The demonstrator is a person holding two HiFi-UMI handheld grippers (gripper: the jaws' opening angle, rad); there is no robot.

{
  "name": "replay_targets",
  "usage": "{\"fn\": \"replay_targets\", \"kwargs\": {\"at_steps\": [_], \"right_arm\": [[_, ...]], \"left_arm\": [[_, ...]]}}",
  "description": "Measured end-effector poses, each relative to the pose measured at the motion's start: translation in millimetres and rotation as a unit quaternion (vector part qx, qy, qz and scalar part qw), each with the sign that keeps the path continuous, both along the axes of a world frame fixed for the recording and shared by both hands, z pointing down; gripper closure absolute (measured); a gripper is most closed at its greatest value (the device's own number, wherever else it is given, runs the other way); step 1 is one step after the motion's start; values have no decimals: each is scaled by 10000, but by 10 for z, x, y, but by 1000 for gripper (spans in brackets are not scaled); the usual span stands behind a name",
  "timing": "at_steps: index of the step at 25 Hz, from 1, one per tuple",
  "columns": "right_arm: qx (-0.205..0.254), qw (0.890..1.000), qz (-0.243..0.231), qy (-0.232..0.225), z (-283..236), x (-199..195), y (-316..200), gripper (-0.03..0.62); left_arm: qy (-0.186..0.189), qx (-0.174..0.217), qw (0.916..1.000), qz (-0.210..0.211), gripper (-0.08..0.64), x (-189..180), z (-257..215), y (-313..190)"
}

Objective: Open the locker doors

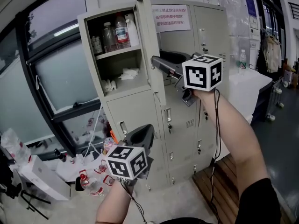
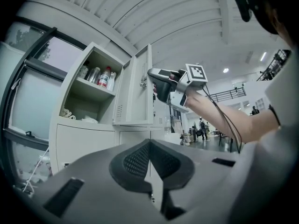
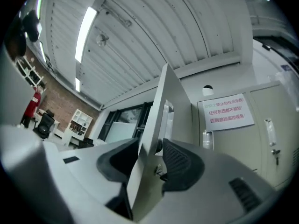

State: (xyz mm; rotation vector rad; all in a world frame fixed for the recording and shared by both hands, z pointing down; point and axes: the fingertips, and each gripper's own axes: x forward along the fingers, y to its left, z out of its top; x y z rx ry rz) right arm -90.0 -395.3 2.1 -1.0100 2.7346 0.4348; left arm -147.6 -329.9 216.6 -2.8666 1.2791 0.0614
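Lockers (image 1: pixel 140 115) in beige metal fill the middle of the head view. Only the compartment at their upper left corner stands open, its door (image 1: pixel 148 41) swung out edge-on toward the person. The other doors, including the one bearing a paper notice (image 1: pixel 170 17), are shut, so most of the task looks left to do. The right gripper (image 3: pixel 156 155) is raised to the open door's free edge, presumably to swing it. The thin panel runs between its jaws, which stand wide, and the pads do not appear to clamp it. The left gripper (image 2: pixel 150 146) hangs low before the lower left door (image 1: pixel 133 115), jaws together on nothing, probably placed for the next latch. Bottles (image 1: pixel 120 31) line the open compartment's upper shelf.
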Motion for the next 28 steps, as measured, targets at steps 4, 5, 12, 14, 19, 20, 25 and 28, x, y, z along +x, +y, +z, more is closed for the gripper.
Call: {"fn": "replay_targets", "kwargs": {"at_steps": [4,5,12,14,19,20,25,28], "right_arm": [[133,9992,347,126,56,81,-24,445],[117,9992,360,107,54,104,-23,448],[-22,9989,462,2,91,252,-19,466],[-67,9988,476,-2,115,281,7,476],[-189,9986,492,5,224,362,147,537],[-226,9985,496,-16,263,386,184,562],[-162,9975,681,97,524,509,469,592],[-119,9957,874,285,734,550,658,592]], "left_arm": [[-21,-39,10000,-24,561,84,28,45],[-24,-43,10000,-39,561,99,29,58],[-19,-37,9998,-217,561,176,27,216],[-5,-42,9995,-297,561,178,19,294],[18,-42,9988,-498,561,205,21,535],[31,-48,9985,-538,561,212,32,586],[62,-108,9976,-677,561,277,120,816],[48,-143,9974,-707,561,310,171,912]]}}
